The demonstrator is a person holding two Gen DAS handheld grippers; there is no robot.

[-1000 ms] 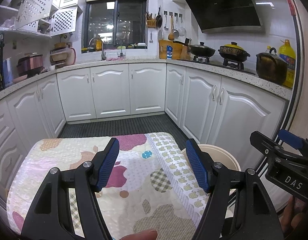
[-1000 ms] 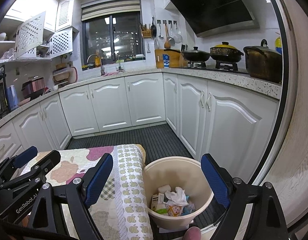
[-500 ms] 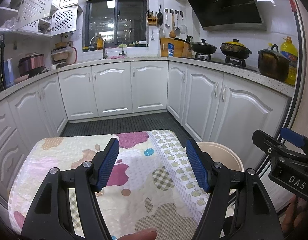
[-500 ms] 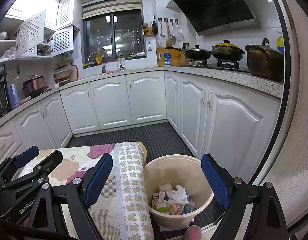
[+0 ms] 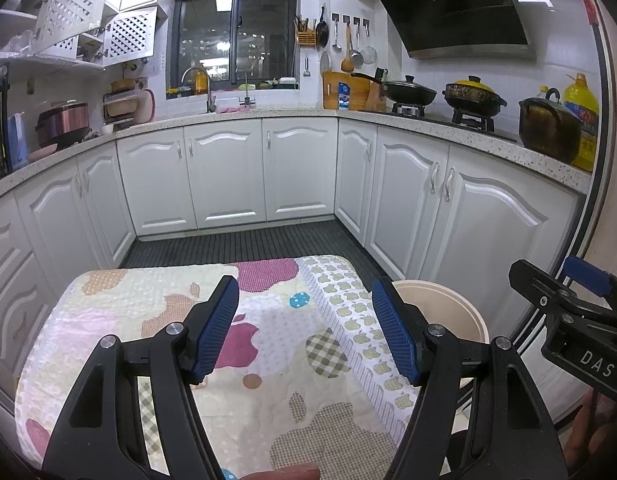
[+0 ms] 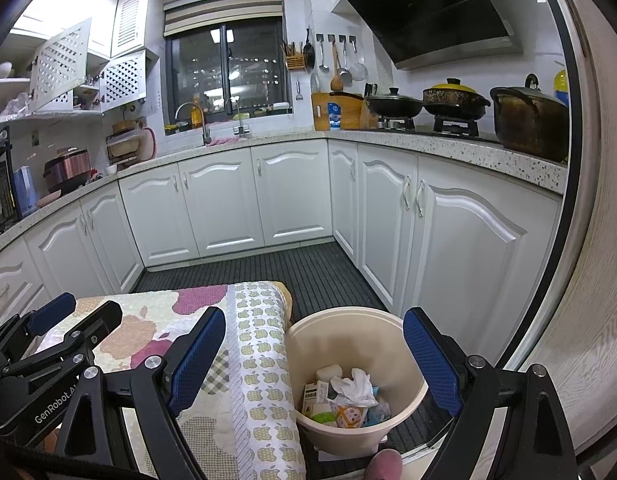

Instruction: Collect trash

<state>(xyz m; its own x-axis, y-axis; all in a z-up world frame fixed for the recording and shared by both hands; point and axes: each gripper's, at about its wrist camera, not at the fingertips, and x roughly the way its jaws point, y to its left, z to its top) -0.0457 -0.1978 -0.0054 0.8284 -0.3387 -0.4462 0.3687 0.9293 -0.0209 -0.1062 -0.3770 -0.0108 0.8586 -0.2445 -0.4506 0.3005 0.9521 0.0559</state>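
Observation:
A cream trash bin (image 6: 350,322) stands on the floor right of a small table under a patterned cloth (image 5: 268,344). Inside the bin lie crumpled white tissue (image 6: 354,384), a small box and colourful wrappers. My right gripper (image 6: 314,364) is open and empty, held above the bin and the cloth's edge. My left gripper (image 5: 304,328) is open and empty above the cloth. The bin's rim also shows in the left wrist view (image 5: 460,308). Each gripper shows at the edge of the other's view.
White cabinets (image 5: 296,172) line the back and right. The dark ribbed floor (image 6: 292,264) runs between them and the table. Pots (image 6: 528,120) sit on the right counter. A wooden panel (image 6: 588,320) stands close on the right. A pink slipper toe (image 6: 384,464) shows below.
Both views have shifted slightly; the table and bin sit a little lower and nearer. Both grippers stay open and empty.

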